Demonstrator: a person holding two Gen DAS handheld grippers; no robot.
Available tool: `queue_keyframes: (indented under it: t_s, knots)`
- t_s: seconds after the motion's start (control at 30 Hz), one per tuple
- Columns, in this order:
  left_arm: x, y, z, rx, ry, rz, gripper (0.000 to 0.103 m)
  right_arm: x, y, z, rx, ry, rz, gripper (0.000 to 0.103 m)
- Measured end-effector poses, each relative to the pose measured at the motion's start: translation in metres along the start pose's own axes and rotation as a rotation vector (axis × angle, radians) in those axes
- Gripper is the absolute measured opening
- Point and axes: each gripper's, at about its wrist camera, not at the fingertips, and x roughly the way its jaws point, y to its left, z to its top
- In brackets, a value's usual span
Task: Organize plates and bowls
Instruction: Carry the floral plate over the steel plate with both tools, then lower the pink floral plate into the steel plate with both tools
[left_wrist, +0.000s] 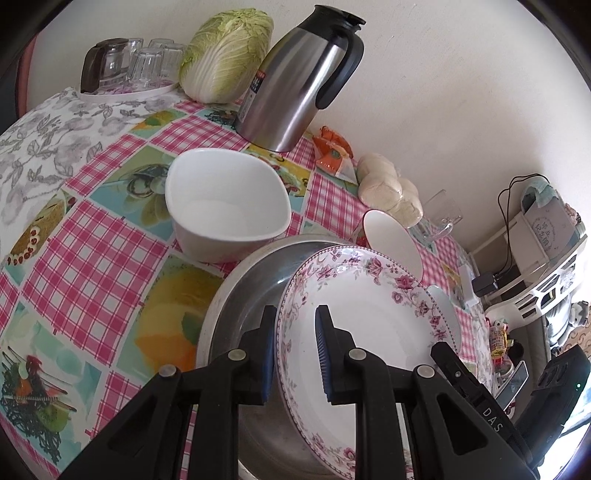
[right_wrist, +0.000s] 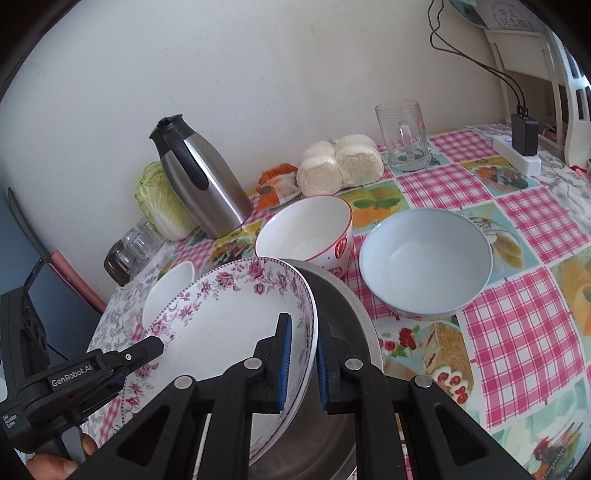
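Observation:
A white plate with a pink floral rim (left_wrist: 369, 332) (right_wrist: 221, 325) hangs tilted over a steel basin (left_wrist: 236, 295) (right_wrist: 347, 306). My left gripper (left_wrist: 296, 314) is shut on its left rim, and my right gripper (right_wrist: 303, 323) is shut on the opposite rim. Each wrist view shows the other gripper at the plate's far edge: the right gripper (left_wrist: 441, 350) and the left gripper (right_wrist: 155, 345). Around the basin stand a white squarish bowl (left_wrist: 225, 210) (right_wrist: 170, 291), a red-rimmed bowl (right_wrist: 306, 229) (left_wrist: 393, 240) and a pale blue bowl (right_wrist: 424, 258).
A steel thermos jug (left_wrist: 299, 81) (right_wrist: 203, 177), a cabbage (left_wrist: 229, 55), a bag of buns (right_wrist: 340, 166) and a snack packet (right_wrist: 277, 184) line the wall. A glass mug (right_wrist: 402, 136) and a power strip (right_wrist: 517, 155) sit far right. A tray of glasses (left_wrist: 133, 66) is at the back left.

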Motion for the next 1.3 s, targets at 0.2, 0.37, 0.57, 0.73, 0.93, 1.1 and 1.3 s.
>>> queue_keyframes:
  t_s: [0.2,0.37,0.57,0.73,0.93,1.1,1.3]
  knots:
    - [0.007,0.003,-0.003,-0.007,0.026,0.016,0.02,0.007,-0.002,-0.005,0.0,0.029,-0.015,0.013]
    - [0.01,0.004,-0.004,-0.007,0.035,0.03,0.02,0.01,-0.003,-0.007,0.002,0.045,-0.018,0.013]
    - [0.013,0.005,-0.005,-0.008,0.046,0.036,0.02,0.013,-0.004,-0.008,0.007,0.054,-0.022,0.013]
    - [0.016,0.006,-0.005,-0.011,0.056,0.046,0.02,0.016,-0.005,-0.008,0.017,0.064,-0.024,0.013]
    - [0.019,0.008,-0.007,-0.019,0.069,0.052,0.02,0.017,-0.005,-0.008,0.019,0.065,-0.025,0.014]
    - [0.021,0.007,-0.008,-0.017,0.076,0.055,0.02,0.017,-0.003,-0.009,0.009,0.062,-0.039,0.016]
    - [0.022,0.006,-0.007,-0.015,0.081,0.064,0.02,0.018,-0.001,-0.009,-0.017,0.069,-0.07,0.016]
